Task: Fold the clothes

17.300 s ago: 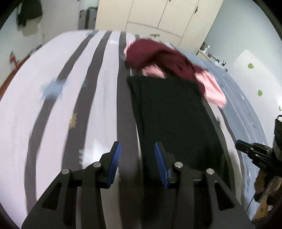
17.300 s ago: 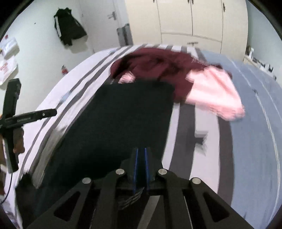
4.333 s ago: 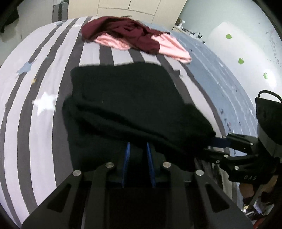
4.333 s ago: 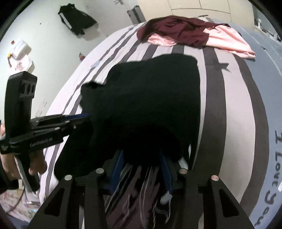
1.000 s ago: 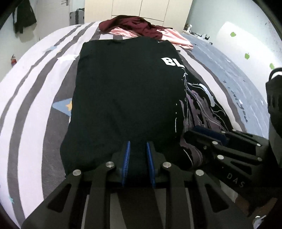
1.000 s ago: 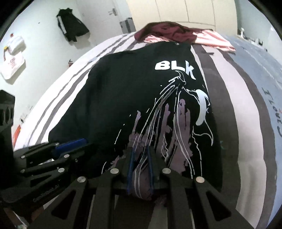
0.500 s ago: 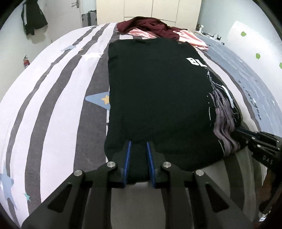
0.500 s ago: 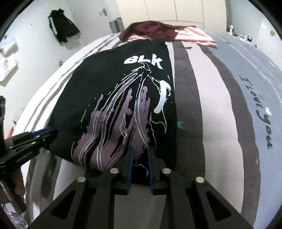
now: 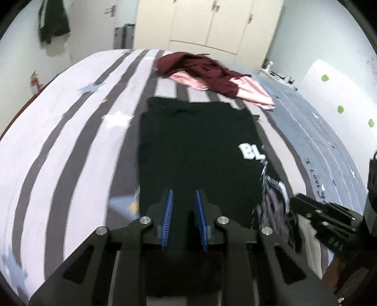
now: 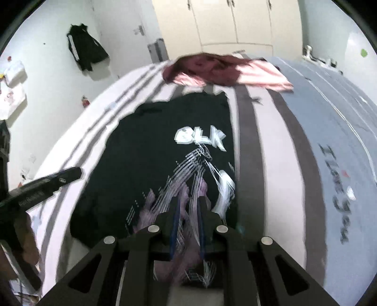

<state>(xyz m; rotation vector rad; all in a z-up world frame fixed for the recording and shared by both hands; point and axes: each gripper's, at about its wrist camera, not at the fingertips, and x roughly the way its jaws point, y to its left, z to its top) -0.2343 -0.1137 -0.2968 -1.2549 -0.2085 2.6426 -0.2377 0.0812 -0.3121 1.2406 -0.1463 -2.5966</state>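
1. On a striped bed (image 9: 77,150) in a bedroom, a black T-shirt (image 9: 198,150) lies flat along the mattress, its near hem at the foot edge where both tools work.
2. At far left, on the wall, a dark jacket (image 9: 53,22) hangs beside a door; a small red object (image 9: 34,81) stands near the floor below it.
3. Left of centre, the left gripper (image 9: 183,207) has its blue pads (image 9: 167,216) a narrow gap apart, the shirt's near hem lying between them; whether they pinch the cloth cannot be told.
4. At centre, the shirt's white "BLK" lettering (image 10: 200,138) and pale streaked print face up on its right half.
5. Beyond the shirt, at the far end of the bed, a maroon garment (image 9: 200,68) lies crumpled over a pink garment (image 9: 249,90), apart from the shirt's collar.
6. Behind them stands a cream wardrobe (image 9: 212,26).
7. Right of centre, the right gripper (image 10: 188,211) shows an equally narrow gap, printed fabric running between its pads; the grip is blurred.
8. At far right, the bedding turns grey-blue, with handwritten lettering (image 10: 334,188).
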